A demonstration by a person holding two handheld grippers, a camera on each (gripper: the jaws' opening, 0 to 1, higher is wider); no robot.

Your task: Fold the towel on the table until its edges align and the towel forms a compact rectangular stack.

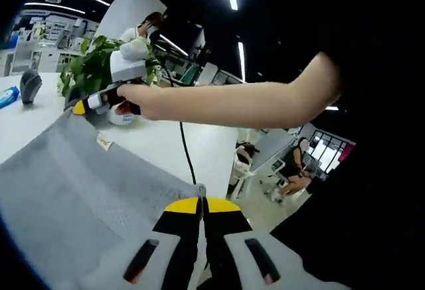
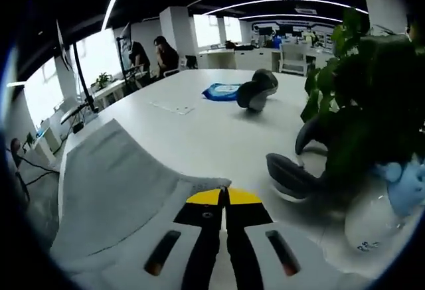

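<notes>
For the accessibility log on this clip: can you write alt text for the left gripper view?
The left gripper, jaws closed, pinches a corner of a grey towel lifted over a white table. Beyond it, a person's hand holds the right gripper on the towel's far corner, beside a potted plant.

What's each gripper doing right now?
Left gripper: shut on a towel corner.
Right gripper: shut on the towel's other corner.

L tongs [image 1: 201, 204] clamped shut, R tongs [image 2: 224, 194] clamped shut
</notes>
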